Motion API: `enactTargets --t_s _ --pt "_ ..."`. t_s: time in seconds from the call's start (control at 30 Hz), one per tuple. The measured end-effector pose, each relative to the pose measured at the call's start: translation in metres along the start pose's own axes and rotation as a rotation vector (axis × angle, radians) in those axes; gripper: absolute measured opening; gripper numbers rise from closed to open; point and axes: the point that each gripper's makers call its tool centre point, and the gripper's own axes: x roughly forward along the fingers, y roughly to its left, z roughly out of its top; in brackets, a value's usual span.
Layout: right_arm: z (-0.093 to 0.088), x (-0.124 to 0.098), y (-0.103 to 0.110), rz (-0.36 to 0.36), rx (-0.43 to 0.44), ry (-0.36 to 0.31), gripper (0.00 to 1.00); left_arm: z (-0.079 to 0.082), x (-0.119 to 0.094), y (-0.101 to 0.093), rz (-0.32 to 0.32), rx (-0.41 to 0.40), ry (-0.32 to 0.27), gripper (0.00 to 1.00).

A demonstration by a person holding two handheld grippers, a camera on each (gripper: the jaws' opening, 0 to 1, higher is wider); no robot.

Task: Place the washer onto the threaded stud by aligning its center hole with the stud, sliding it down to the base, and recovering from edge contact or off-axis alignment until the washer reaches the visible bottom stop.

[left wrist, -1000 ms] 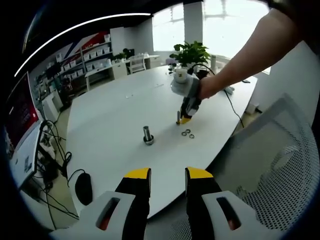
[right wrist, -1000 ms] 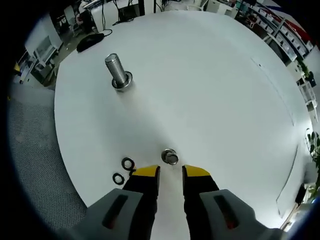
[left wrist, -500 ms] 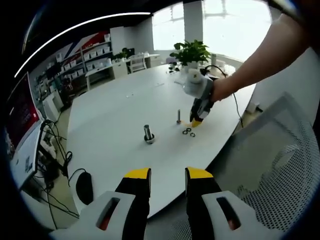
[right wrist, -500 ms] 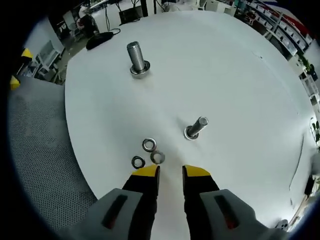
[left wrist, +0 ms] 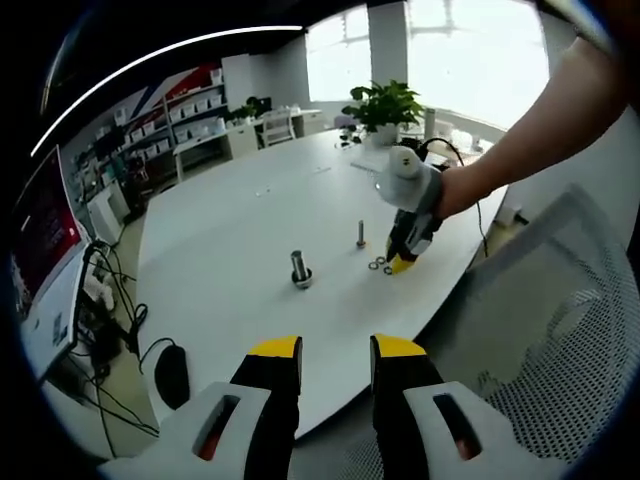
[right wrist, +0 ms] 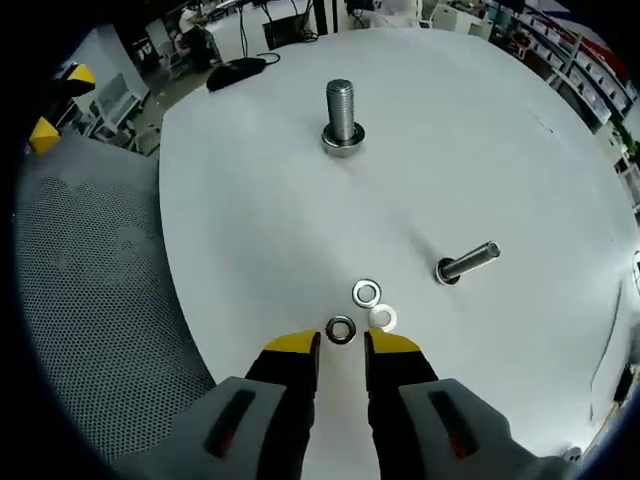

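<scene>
On the white table point(right wrist: 250, 220), three small washers lie close together; the nearest washer point(right wrist: 341, 329) sits just ahead of my right gripper point(right wrist: 342, 346), which is open with nothing between its fingers. Two more washers point(right wrist: 366, 293) lie just beyond it. A thick threaded stud point(right wrist: 341, 112) stands upright farther off, with a ring at its base. A thinner stud point(right wrist: 465, 263) stands to the right. In the left gripper view, a hand holds the right gripper point(left wrist: 405, 262) over the washers point(left wrist: 377, 264), near the thin stud point(left wrist: 361, 234) and the thick stud point(left wrist: 300, 270). My left gripper point(left wrist: 336, 350) is open, off the table's near edge.
A mesh chair point(left wrist: 560, 330) stands at the right of the left gripper view and spreads along the table edge point(right wrist: 90, 280) in the right gripper view. A black mouse point(left wrist: 171, 375) lies near cables at the table's left end. A potted plant point(left wrist: 383, 105) stands at the far side.
The right gripper has drawn back from the thin stud towards the table edge, down to the washers, which now lie just ahead of its tips. The left gripper has stayed put.
</scene>
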Motion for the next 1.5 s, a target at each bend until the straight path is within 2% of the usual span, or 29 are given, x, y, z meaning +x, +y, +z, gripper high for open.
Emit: enactTargets --t_s 0.13,0.2,0.33,0.4,0.43,0.5,0.7,0.77,0.87,0.9,1.1,1.23,1.33,1.5 --pt "0.000 0.004 0.001 0.001 -0.025 0.009 0.20 0.001 0.000 0.001 0.003 0.002 -0.002 0.25" --pt "0.001 0.003 -0.003 -0.019 -0.077 0.025 0.19 0.001 0.000 0.000 0.004 0.002 -0.001 0.25" --pt "0.001 0.004 -0.001 -0.014 -0.090 0.027 0.19 0.000 0.001 0.001 0.005 0.007 0.003 0.25" --pt "0.001 0.006 -0.002 -0.021 -0.186 0.033 0.19 0.000 0.002 0.001 0.004 0.008 0.004 0.25" --pt "-0.001 0.006 0.006 -0.008 -0.231 0.042 0.17 0.000 0.002 0.001 0.004 0.010 0.005 0.25" --pt "0.000 0.008 0.005 -0.013 -0.294 0.043 0.16 0.000 0.002 0.000 0.002 0.012 0.006 0.25" --pt "0.002 0.011 0.003 0.015 -0.219 0.075 0.16 -0.001 0.002 0.000 0.003 0.014 0.007 0.25" --pt "0.002 0.011 0.004 0.018 -0.225 0.087 0.16 0.000 0.002 0.000 0.003 0.014 0.006 0.25" --pt "0.000 0.011 0.006 0.016 -0.321 0.113 0.16 0.000 0.001 0.000 0.004 0.018 0.004 0.25" --pt "0.001 0.012 0.005 0.017 -0.323 0.116 0.16 0.000 0.001 0.000 0.004 0.018 0.003 0.25" --pt "0.003 0.011 0.004 0.024 -0.294 0.169 0.18 -0.001 0.001 0.000 0.006 0.018 0.008 0.25" --pt "0.000 0.009 0.008 0.033 -0.249 0.173 0.21 -0.001 0.002 0.001 0.004 0.019 0.008 0.25" --pt "-0.001 0.009 0.011 0.027 -0.290 0.176 0.22 -0.001 0.002 0.000 0.003 0.021 0.010 0.25" --pt "-0.001 0.006 0.012 0.007 -0.258 0.177 0.21 -0.001 0.002 0.001 0.007 0.019 0.009 0.25"
